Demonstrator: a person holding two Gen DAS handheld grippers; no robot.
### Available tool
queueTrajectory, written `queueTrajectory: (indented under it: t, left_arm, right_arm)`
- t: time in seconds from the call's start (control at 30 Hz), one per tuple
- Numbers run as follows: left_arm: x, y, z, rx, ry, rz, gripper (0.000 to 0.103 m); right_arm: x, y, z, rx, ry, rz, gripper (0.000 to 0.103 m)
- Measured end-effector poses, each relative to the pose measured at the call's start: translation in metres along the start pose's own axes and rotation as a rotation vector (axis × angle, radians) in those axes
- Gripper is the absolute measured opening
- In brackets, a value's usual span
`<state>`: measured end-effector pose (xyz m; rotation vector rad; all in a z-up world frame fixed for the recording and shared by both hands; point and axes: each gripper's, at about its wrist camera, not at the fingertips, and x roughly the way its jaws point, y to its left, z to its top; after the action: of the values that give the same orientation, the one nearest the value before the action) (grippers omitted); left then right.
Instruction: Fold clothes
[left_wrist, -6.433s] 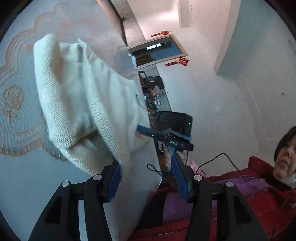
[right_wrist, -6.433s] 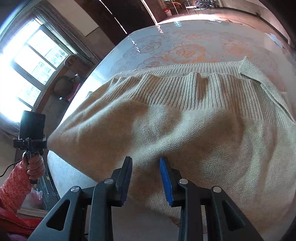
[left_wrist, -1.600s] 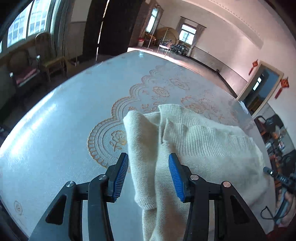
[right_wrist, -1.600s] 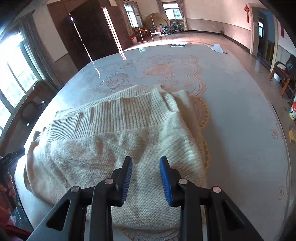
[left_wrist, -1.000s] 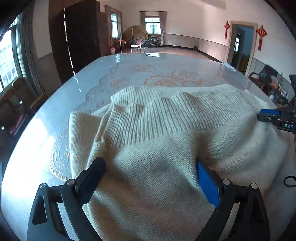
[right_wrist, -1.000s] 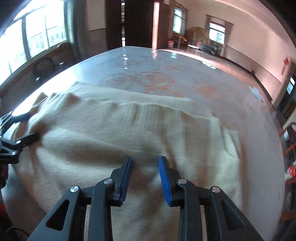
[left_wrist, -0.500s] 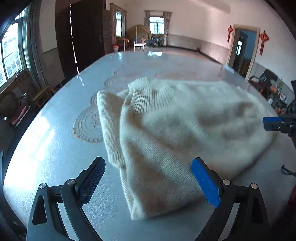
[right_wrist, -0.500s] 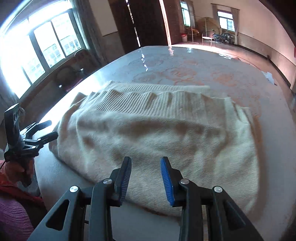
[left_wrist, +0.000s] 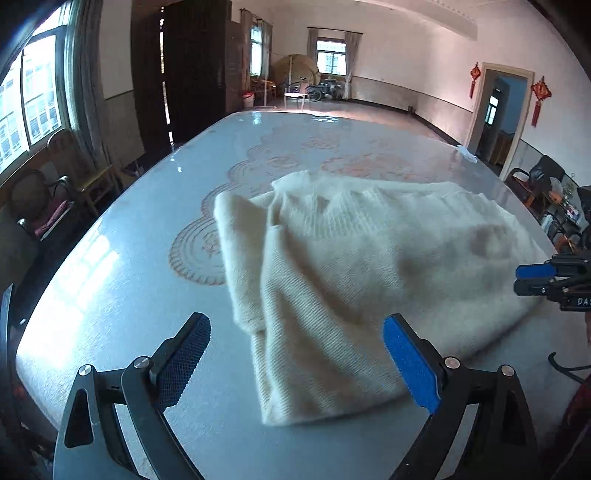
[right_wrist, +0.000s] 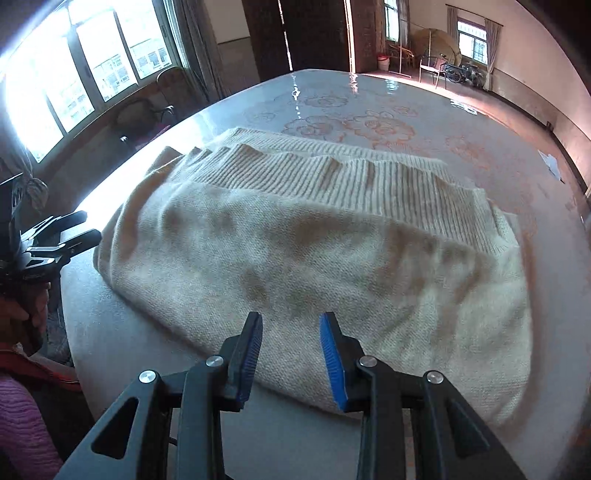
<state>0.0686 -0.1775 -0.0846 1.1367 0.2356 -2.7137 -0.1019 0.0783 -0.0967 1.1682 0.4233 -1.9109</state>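
- Sweater (left_wrist: 369, 266) lies folded in a soft heap on the bench (left_wrist: 110, 302), near the edge by the person.
- The fold looks done, and both tools hang over it with nothing in them.
- Left hand-held gripper (left_wrist: 295, 354) is wide open; right hand-held gripper (right_wrist: 291, 350) is partly open and empty.
- Next move, I think: pat it flat or fold it once more.
- In the left view its long side runs from 9 to 3 o'clock, with the ribbed edge (right_wrist: 332, 177) facing 12.
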Motion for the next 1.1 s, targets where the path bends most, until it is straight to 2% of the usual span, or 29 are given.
queueTrajectory:
  t: [0.07,0.1,0.2,0.23,0.33,0.47,0.53,0.67,0.8,0.93,1.1]
  left_arm:
    - [0.014,-0.019,0.005,0.044,0.036,-0.045,0.096]
    - [0.021,-0.029,0.004,0.072,0.066,-0.043,0.096]
    - [0.041,-0.043,-0.005,0.121,0.142,0.03,0.096]
    - [0.043,-0.042,-0.008,0.104,0.149,0.037,0.096]
    - [0.044,-0.035,-0.014,0.048,0.151,0.045,0.097]
    - [0.039,-0.034,-0.019,0.051,0.158,0.072,0.097]
    - [0.036,-0.03,-0.021,0.046,0.163,0.081,0.097]
    - [0.036,-0.024,-0.023,0.042,0.158,0.076,0.101]
    - [0.039,-0.019,-0.023,0.063,0.132,0.056,0.103]
    - [0.046,-0.004,-0.018,0.107,0.111,0.012,0.103]
    - [0.069,0.017,0.008,0.168,0.12,-0.026,0.103]
  right_arm:
    - [0.006,0.001,0.001,0.017,0.022,0.019,0.032]
    - [0.008,-0.001,0.0,0.04,0.027,0.04,0.032]
    - [0.014,-0.012,-0.005,0.1,0.057,0.032,0.031]
    - [0.017,-0.017,-0.008,0.116,0.073,0.012,0.031]
    - [0.015,-0.028,-0.013,0.152,0.062,0.022,0.029]
    - [0.012,-0.027,-0.015,0.128,0.065,-0.011,0.03]
    - [0.006,-0.027,-0.015,0.106,0.051,-0.047,0.03]
    - [-0.017,-0.046,-0.013,0.129,-0.038,-0.12,0.032]
    - [-0.007,-0.08,-0.018,0.127,0.026,-0.252,0.032]
    - [-0.012,-0.098,-0.039,0.227,0.023,-0.2,0.034]
    - [-0.02,-0.063,-0.054,0.228,0.047,-0.224,0.035]
